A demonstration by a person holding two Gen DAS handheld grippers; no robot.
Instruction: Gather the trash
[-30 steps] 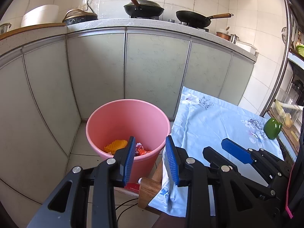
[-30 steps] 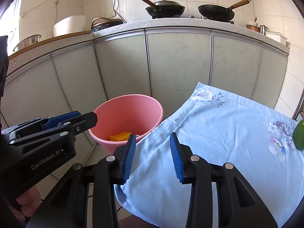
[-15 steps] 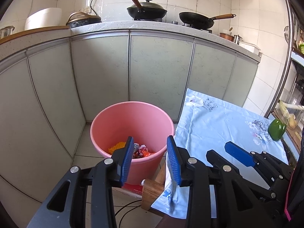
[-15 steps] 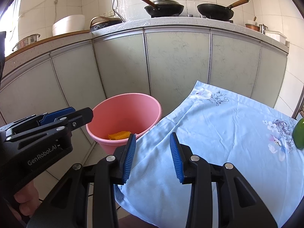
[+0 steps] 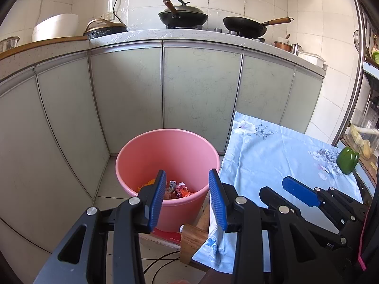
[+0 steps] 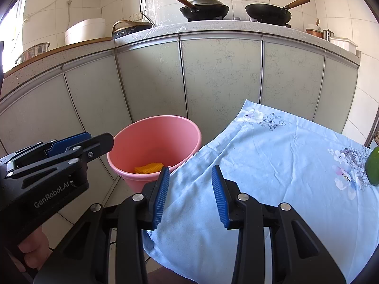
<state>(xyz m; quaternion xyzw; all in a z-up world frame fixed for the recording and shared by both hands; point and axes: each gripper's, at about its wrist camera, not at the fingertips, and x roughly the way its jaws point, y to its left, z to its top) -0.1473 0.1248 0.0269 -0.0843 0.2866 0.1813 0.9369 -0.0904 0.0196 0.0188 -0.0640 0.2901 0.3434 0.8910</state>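
Observation:
A pink bucket (image 5: pixel 165 146) stands on the floor beside the table, with crumpled wrappers (image 5: pixel 177 189) and an orange piece (image 6: pixel 149 167) at its bottom. My left gripper (image 5: pixel 187 177) hovers above the bucket's near rim. Its jaws are opening and nothing is between them. My right gripper (image 6: pixel 190 172) is open and empty over the near left corner of the light-blue flowered cloth (image 6: pixel 272 161). It also shows at the right of the left wrist view, as the right gripper (image 5: pixel 298 189). In the right wrist view the left gripper (image 6: pixel 94 142) reaches toward the bucket (image 6: pixel 154 137).
A green pepper (image 5: pixel 347 160) sits at the cloth's far right edge. Grey-green cabinet doors (image 5: pixel 201 90) curve behind the bucket, under a counter with two black woks (image 5: pixel 182 15). A wooden table corner (image 5: pixel 191 239) and a dark cable lie below the left gripper.
The left gripper's jaws have spread a little wider over the bucket. The right gripper has stayed put with the same gap.

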